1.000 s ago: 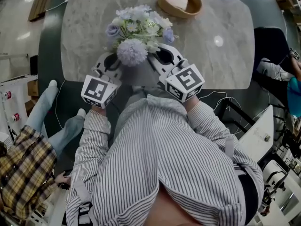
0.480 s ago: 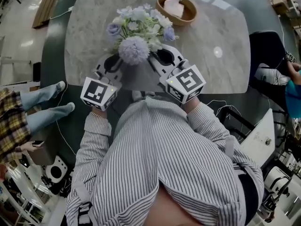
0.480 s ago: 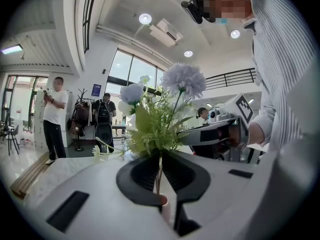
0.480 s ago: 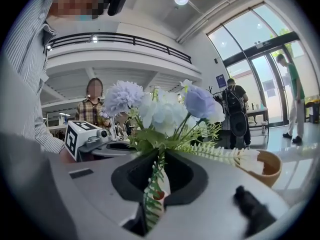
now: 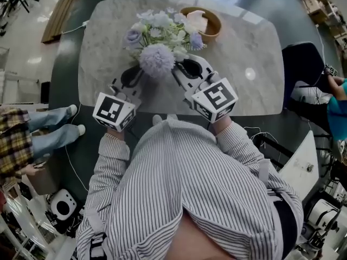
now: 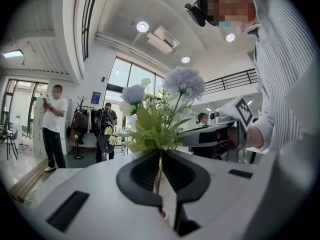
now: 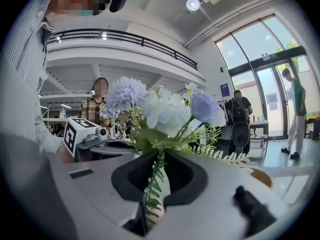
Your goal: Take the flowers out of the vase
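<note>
When looking down from the head view, see a bouquet of pale lilac, white and green artificial flowers [image 5: 162, 34] raised above the oval grey-veined marble table [image 5: 255, 53], between the two tools. Left gripper [image 5: 140, 73] reaching in from the lower left, right gripper [image 5: 181, 69] from the lower right. Both sets of tips tucked under the round lilac pompom bloom [image 5: 156, 60], with the stems hidden there. Round wooden bowl [image 5: 212, 23] just behind the blooms, partly covered by them.

Through the left gripper view: jaws nearly together, pinched on a thin stem [image 6: 159, 170] running up between the black pads into the foliage. Blooms straight ahead and above the jaws. Right gripper [image 6: 192, 136] just beyond on the right, pointing into the same bunch.

Through the right gripper view: jaws clamped on green fern-like stems [image 7: 151, 194], bouquet [image 7: 167, 111] rising directly out of the grip. Left gripper [image 7: 117, 145] close on the left, its black-and-white marker cube [image 7: 79, 131] further out.
</note>
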Motion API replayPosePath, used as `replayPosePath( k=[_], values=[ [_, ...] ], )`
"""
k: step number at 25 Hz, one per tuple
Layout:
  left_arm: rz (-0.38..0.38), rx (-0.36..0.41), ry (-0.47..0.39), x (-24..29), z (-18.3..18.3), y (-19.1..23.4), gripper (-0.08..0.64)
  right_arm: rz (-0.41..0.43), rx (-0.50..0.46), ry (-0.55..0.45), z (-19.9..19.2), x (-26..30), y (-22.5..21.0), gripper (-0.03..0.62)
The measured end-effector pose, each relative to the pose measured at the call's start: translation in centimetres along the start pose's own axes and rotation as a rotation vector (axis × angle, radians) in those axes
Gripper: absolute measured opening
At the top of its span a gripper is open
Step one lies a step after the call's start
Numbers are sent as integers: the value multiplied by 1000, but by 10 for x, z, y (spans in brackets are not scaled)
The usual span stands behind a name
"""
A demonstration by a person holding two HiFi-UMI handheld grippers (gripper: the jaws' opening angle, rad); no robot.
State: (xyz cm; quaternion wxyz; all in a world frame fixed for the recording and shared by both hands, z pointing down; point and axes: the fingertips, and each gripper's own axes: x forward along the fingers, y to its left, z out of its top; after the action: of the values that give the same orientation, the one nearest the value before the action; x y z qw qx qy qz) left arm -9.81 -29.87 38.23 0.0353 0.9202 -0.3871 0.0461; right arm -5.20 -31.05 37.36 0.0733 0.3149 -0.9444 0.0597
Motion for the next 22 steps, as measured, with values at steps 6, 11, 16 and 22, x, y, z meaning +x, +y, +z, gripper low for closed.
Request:
replayPosePath(
  k=[6, 11, 16, 22],
  values=[
    [-1, 3, -57, -2, 23, -1, 26, -11, -37, -31, 22, -6, -2, 43],
    [-3, 17, -94, -7, 39, -4, 26, -4, -68, -50, 34, -7, 4, 43],
    [-2, 27, -116, -6, 47, -6, 20, -13, -74, -71, 41, -10, 3, 41],
    [0, 11, -115, -7, 41, -8, 20, -21, -64, -64, 36, -11, -1, 40]
  ],
)
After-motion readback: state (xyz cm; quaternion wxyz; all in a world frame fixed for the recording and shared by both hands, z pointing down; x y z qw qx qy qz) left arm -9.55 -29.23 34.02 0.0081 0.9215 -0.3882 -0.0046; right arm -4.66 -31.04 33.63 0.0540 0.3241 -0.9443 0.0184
